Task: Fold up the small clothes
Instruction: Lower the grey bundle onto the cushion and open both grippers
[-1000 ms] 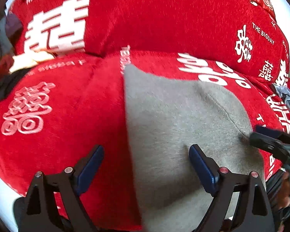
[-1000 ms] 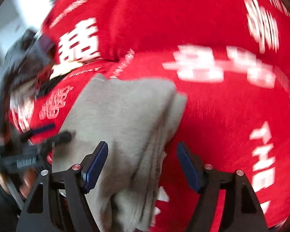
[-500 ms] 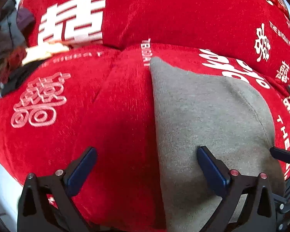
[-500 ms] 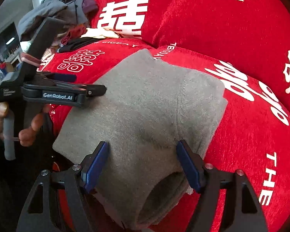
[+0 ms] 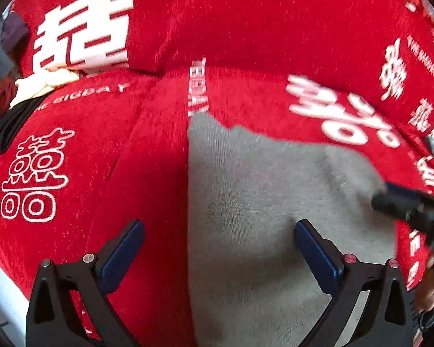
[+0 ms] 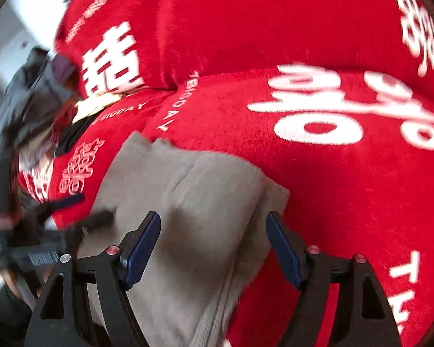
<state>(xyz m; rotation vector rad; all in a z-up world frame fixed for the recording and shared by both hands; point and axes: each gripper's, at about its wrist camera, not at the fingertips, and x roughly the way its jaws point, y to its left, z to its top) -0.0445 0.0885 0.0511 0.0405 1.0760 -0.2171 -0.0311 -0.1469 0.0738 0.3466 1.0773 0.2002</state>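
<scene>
In the left wrist view, the left tongs (image 5: 218,243) fill the lower part of the frame, spread wide open and holding nothing, with blue pads on black arms. The left pad sits over bare red cover, and the right pad (image 5: 315,253) sits over a folded grey garment (image 5: 275,202) that lies between and beyond the pads, occupying the lower centre and lower right of the frame. Whether the pads touch the fabric cannot be told. The garment is a soft, fuzzy knit, folded flat with a straight left edge and a rounded far right corner. It rests on a red plush sofa cover (image 5: 101,159) printed with white characters and English lettering, stretched over rounded cushions. At the right edge of this frame the blurred black tip of the right tongs (image 5: 402,202) sits over the garment's right side. In the right wrist view, the right tongs (image 6: 212,243) are likewise wide open and empty in the lower centre, straddling the garment's (image 6: 205,202) layered right edge, where stacked folds show. At the lower left of that frame the left tongs (image 6: 72,211) appear blurred. A heap of dark and cream clothes (image 6: 34,101) lies at the left edge of the frame.
</scene>
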